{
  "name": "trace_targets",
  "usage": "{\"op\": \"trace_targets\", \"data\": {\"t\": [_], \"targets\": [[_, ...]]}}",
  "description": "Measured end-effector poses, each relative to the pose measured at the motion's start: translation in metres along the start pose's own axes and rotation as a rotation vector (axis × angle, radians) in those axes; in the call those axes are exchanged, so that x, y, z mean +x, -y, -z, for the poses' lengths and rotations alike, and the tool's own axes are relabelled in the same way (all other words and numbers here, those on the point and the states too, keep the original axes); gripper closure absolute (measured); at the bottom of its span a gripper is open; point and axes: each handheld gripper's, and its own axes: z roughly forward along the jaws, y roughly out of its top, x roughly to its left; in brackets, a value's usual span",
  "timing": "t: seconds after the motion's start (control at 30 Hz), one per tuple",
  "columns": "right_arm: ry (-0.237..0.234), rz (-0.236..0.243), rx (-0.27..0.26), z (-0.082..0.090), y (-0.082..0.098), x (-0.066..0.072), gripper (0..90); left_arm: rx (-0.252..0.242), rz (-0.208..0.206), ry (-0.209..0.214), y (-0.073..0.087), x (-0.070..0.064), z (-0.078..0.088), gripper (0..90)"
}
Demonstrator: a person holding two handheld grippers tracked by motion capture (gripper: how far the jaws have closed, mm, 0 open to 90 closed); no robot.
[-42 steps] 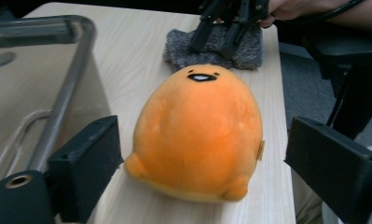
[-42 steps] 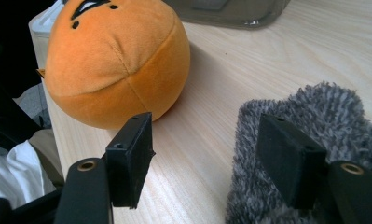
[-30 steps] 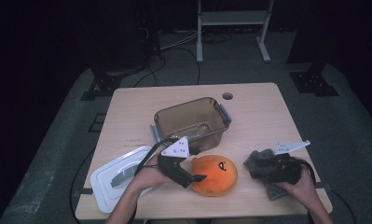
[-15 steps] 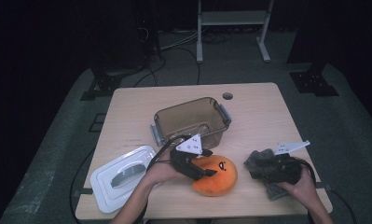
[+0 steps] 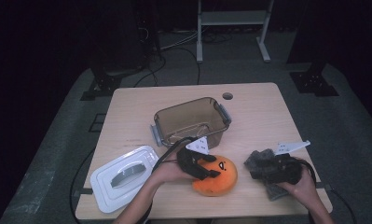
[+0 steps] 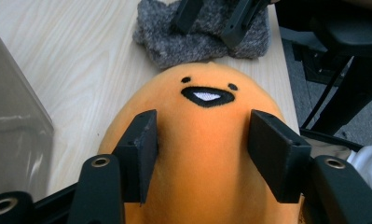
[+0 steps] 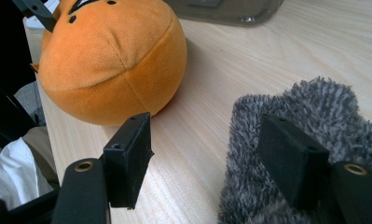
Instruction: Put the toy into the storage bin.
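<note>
Jaws of the left gripper (image 6: pixel 200 154) have just been closing around the orange plush toy (image 6: pixel 207 140), and they are now sitting on its two flanks, the pads (image 6: pixel 144 149) touching the fabric or all but touching it; whether they are already squeezing is hard to tell, since the plush is not yet dented. Compared with a second ago, this gripper has come from beside the toy onto it, so the pick-up looks to be beginning rather than finished. The toy itself is lying near the front edge of the table (image 5: pixel 267 116), face up. Just beside it, the right gripper (image 7: pixel 207 154) is resting with its jaws spread wide, gripping nothing, one jaw lying over a grey fuzzy cloth (image 7: pixel 309 140) and the other over bare wood. Further back, a clear brown plastic box (image 5: pixel 191 120) is standing open, likely the toy's destination, with its white lid (image 5: pixel 124 176) lying off to the left. Nothing is blocking the short way from toy to box, though the left gripper's cable (image 5: pixel 167 151) is trailing close to the box's front rim.
</note>
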Motion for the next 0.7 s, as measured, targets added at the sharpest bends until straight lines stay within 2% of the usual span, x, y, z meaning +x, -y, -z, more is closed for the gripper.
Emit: {"op": "trace_targets", "data": {"t": [0.27, 0.37, 0.47, 0.63, 0.7], "targets": [[0.000, 0.004, 0.004, -0.0010, -0.0003, 0.0011, 33.9, 0.022, 0.010, -0.013, 0.0035, -0.0011, -0.0068, 49.3], [0.000, 0.003, 0.006, -0.0012, -0.0001, 0.0010, 33.9, 0.027, -0.004, -0.001, 0.0041, -0.0014, -0.0075, 54.2], [0.000, 0.003, 0.009, -0.0014, -0.0001, 0.0010, 33.9, 0.034, -0.041, 0.047, 0.0059, -0.0018, -0.0077, 59.9], [0.000, 0.004, 0.007, -0.0013, -0.0002, 0.0011, 33.9, 0.040, -0.055, 0.046, 0.0048, -0.0038, -0.0069, 65.1], [-0.001, 0.003, 0.006, -0.0012, 0.0001, 0.0007, 33.9, 0.020, -0.053, 0.051, 0.0043, -0.0049, -0.0061, 68.2]]}}
